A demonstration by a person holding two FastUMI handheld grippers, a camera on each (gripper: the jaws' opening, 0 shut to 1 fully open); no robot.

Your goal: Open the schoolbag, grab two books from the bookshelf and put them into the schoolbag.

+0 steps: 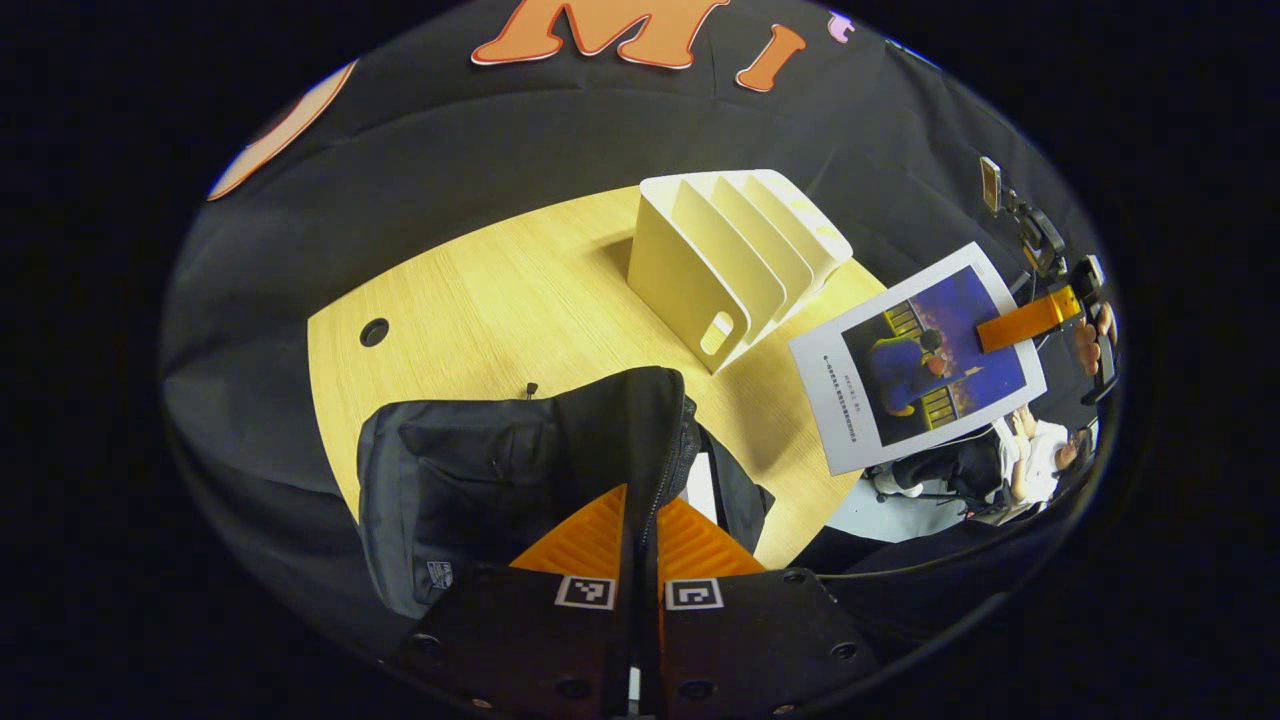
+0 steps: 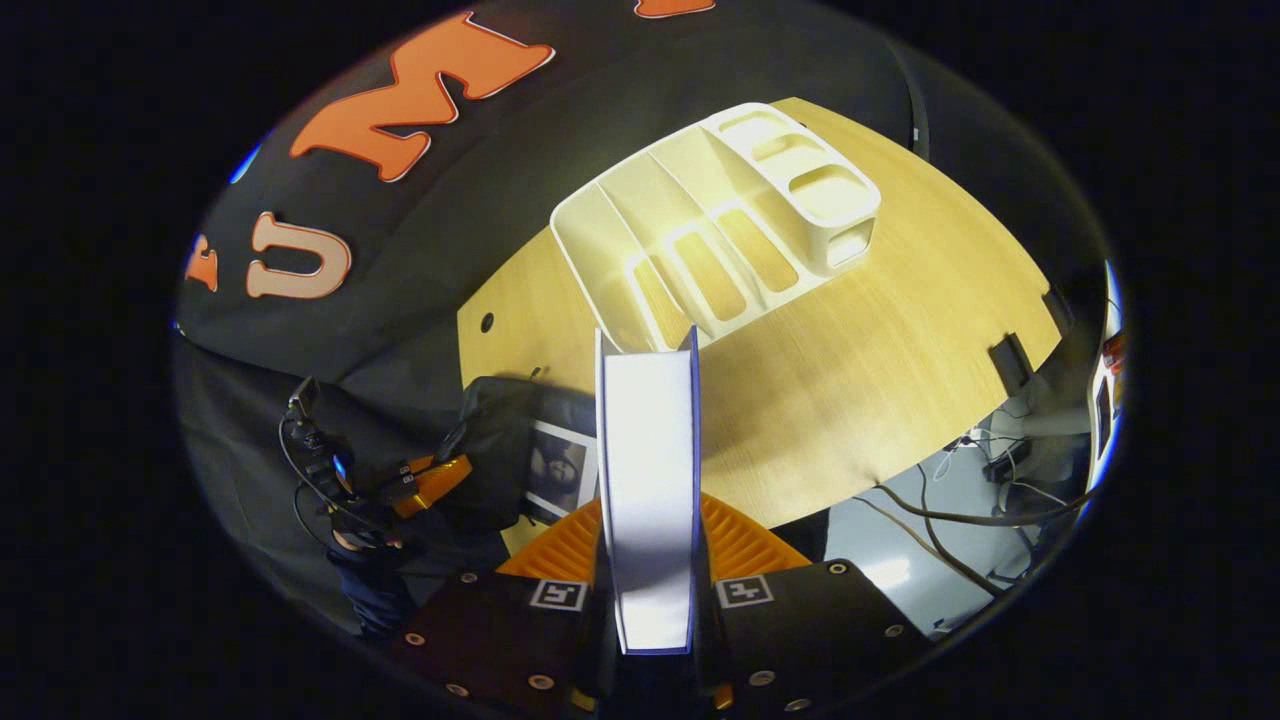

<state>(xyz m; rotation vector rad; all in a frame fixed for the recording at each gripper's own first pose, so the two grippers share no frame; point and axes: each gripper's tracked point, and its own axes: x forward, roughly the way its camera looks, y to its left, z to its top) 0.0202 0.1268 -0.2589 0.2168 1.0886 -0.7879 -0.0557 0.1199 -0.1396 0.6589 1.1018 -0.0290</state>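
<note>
While the left gripper [image 1: 640, 525] is clenching the schoolbag's [image 1: 480, 480] zipper edge on the table [image 1: 520, 300], the right gripper [image 2: 648, 545] is grasping 1 book [image 2: 648, 470] in the air. Another book [image 2: 560, 468] is lying inside the schoolbag, and the bookshelf [image 2: 720, 230] is standing empty beyond it.

The black schoolbag [image 1: 500, 480] sits unzipped at the table's near edge in front of the empty white bookshelf [image 1: 735, 260], one book [image 2: 562, 470] already inside it, while a blue-covered book [image 1: 920, 358] hangs in the air right of the bookshelf.
</note>
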